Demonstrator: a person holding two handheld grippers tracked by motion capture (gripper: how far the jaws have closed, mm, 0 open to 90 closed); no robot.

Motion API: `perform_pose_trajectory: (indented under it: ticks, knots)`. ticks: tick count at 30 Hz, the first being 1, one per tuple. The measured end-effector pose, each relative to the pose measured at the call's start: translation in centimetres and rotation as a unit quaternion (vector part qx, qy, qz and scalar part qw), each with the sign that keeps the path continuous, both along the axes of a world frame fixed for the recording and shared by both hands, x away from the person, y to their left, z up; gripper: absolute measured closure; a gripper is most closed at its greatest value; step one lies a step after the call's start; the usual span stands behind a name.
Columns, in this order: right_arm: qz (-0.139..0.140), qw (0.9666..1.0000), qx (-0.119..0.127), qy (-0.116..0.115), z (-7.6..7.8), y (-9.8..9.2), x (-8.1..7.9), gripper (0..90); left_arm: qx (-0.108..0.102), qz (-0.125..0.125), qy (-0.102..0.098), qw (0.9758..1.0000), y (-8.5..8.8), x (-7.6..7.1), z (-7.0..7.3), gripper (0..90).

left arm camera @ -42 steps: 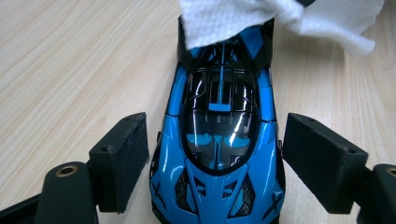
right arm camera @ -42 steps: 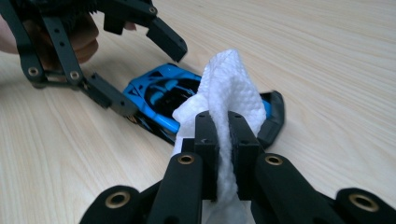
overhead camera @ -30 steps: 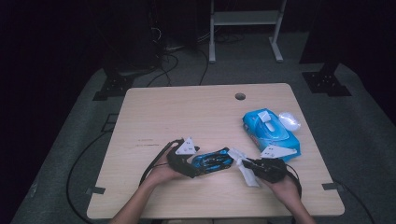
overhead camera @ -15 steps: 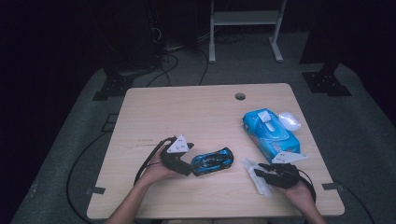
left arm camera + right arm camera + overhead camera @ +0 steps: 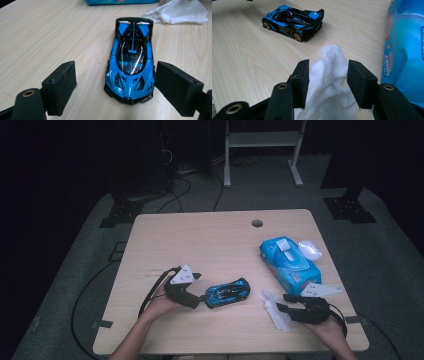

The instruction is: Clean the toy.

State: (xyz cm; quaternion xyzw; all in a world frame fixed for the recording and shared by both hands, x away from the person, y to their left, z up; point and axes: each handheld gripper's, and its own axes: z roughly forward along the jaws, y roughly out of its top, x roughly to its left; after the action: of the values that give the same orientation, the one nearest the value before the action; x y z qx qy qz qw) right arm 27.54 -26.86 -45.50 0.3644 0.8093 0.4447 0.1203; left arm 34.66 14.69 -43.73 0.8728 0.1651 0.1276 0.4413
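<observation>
In the high view a light wooden table (image 5: 200,240) fills the middle of the frame, with the person's forearms entering from the bottom edge. The left gripper (image 5: 196,296) sits left of centre in the lower half, pointing toward the right of the frame at a blue toy car (image 5: 228,293) that stands on its wheels just beyond the jaw tips. In the left gripper view the car (image 5: 131,72) lies in the centre right, nose toward the camera, between the two black pads; the pad at lower left stands well clear of it, while the pad at the right edge is just beside the car's flank, and whether it touches cannot be told. The left jaws stand released, gripping nothing.

The right gripper (image 5: 281,304) lies in the lower right of the high view, pointing left toward a crumpled white wipe (image 5: 274,311) on the table. In the right gripper view the wipe (image 5: 327,82) rises between the two pads in the lower middle of the frame. The jaws have just been opening; a gap shows beside the right pad and the left pad sits at the wipe's edge, so the tissue is let go rather than clamped.

A blue wipes pack (image 5: 289,262) lies in the right-hand part of the table, above the right gripper, with a small white wad (image 5: 310,250) just beside its upper right corner.
</observation>
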Motion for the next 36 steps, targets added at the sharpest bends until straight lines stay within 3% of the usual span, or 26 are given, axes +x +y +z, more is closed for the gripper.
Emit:
perform_pose_trajectory:
  ticks: [19,36]
  knots:
    - [-0.012,0.9997,0.021,-0.009,0.5,-2.1,-0.8,48.4,-0.017,0.03,0.012,0.9993,2.6,-0.9,-0.4,16.1]
    - [-0.022,0.9994,0.028,-0.004,0.1,-3.2,-1.4,46.6,-0.015,0.05,0.018,0.9985,4.8,-2.2,-1.3,15.8]
